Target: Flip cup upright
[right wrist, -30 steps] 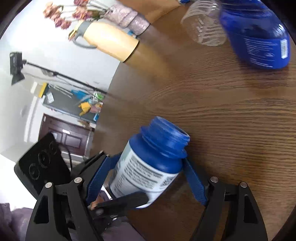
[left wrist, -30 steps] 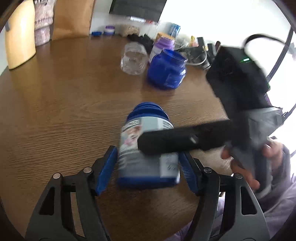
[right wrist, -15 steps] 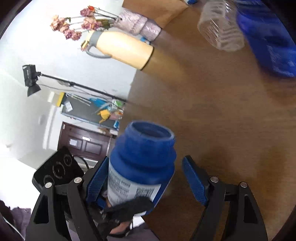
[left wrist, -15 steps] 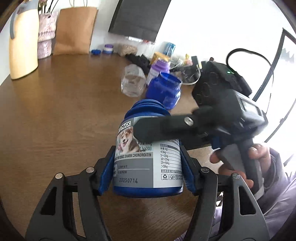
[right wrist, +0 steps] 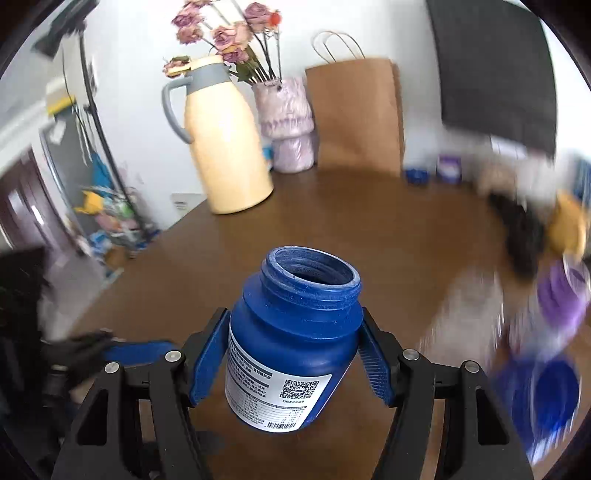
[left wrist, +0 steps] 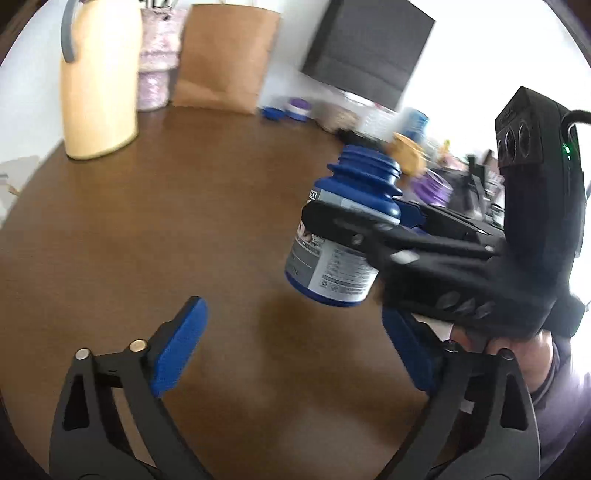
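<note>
Right tool [right wrist: 293, 360] closed on blue plastic jar with grey-white label [right wrist: 291, 354], pads on its sides | jar held above brown wooden bench [right wrist: 388, 236], long axis near vertical, open mouth up | label: QR code, barcode, small print unreadable | left tool [left wrist: 295, 354] gaping, holding nothing.

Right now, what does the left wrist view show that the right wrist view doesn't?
Left wrist only: the left gripper open and empty, and the blue bottle's base clear of the table.
Right wrist only: the bottle's open mouth, and the flowers.
Both: the right gripper clamping the bottle, the yellow jug, and the paper bag.
</note>
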